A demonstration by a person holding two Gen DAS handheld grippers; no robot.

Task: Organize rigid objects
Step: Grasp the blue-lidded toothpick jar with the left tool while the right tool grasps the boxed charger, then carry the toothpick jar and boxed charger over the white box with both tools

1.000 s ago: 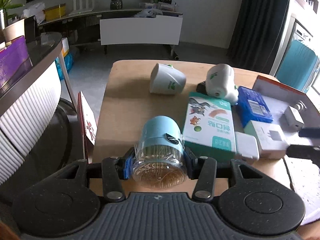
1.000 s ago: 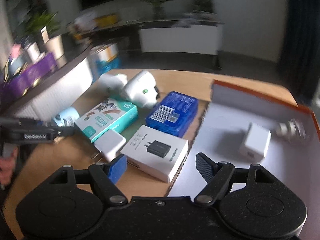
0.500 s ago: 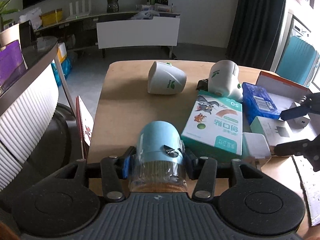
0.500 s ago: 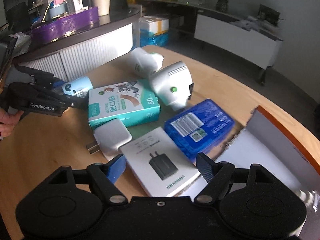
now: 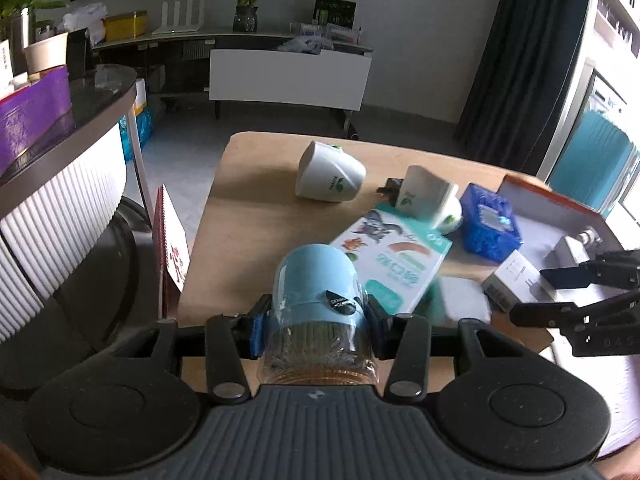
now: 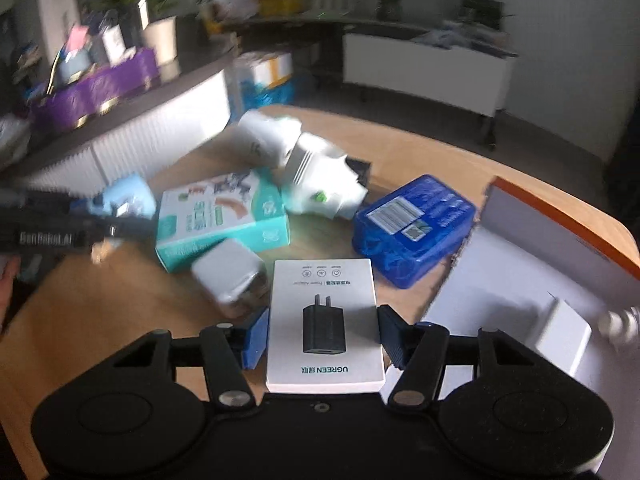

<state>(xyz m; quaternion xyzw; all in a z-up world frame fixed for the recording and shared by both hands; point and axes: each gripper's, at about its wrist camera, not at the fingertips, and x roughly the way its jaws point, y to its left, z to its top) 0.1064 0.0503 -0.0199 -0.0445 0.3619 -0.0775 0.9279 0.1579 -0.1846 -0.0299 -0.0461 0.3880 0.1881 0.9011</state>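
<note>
— What have your hands got?

— My left gripper (image 5: 316, 326) is clamped on the light-blue-capped clear plastic toothpick jar (image 5: 318, 312), lying lengthwise for a side grip. My right gripper (image 6: 322, 334) has just been closing; its pads now squeeze the white cardboard charger box (image 6: 324, 320).

— Where does it go?

— Probably the orange-rimmed white tray (image 6: 560, 220) at two o'clock.

— Anything unclear?

— The small white adapter (image 6: 230, 272) at ten o'clock is blurred, and the jar's base is hidden.
</note>
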